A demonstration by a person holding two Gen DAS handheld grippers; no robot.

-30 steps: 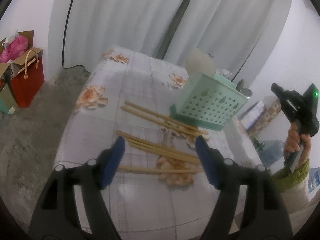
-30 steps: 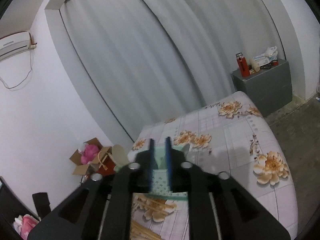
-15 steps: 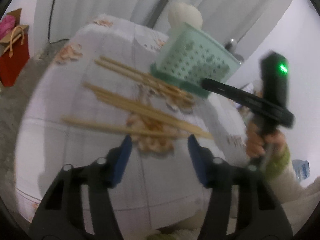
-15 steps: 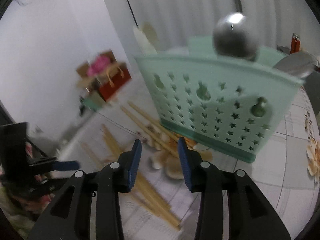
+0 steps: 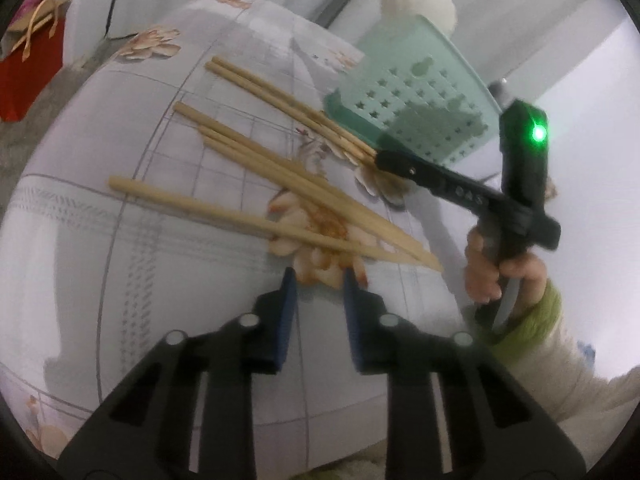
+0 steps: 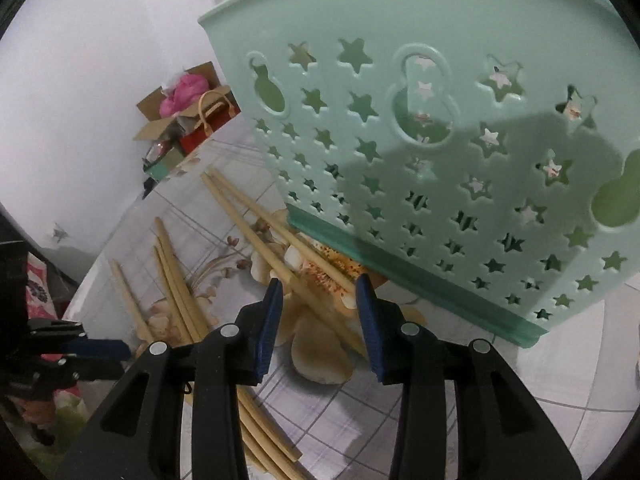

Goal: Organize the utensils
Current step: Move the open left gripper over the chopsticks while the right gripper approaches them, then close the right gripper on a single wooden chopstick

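1. Over the flowery table point(image 5: 120, 280), the left gripper point(image 5: 317, 280) has been closing its jaws. They are now only a little apart and pinch nothing.
2. The right gripper point(image 6: 318, 286) is spread a bit around the thin ends of two chopsticks point(image 6: 256, 236), but it is not pinching them yet.
3. The green basket point(image 6: 440, 140) stands just beside them.
4. All the chopsticks I can see are on the table, so almost all the job is left.

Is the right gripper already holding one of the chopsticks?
No, the right gripper stands open above the chopsticks, and its pads press on none of them.
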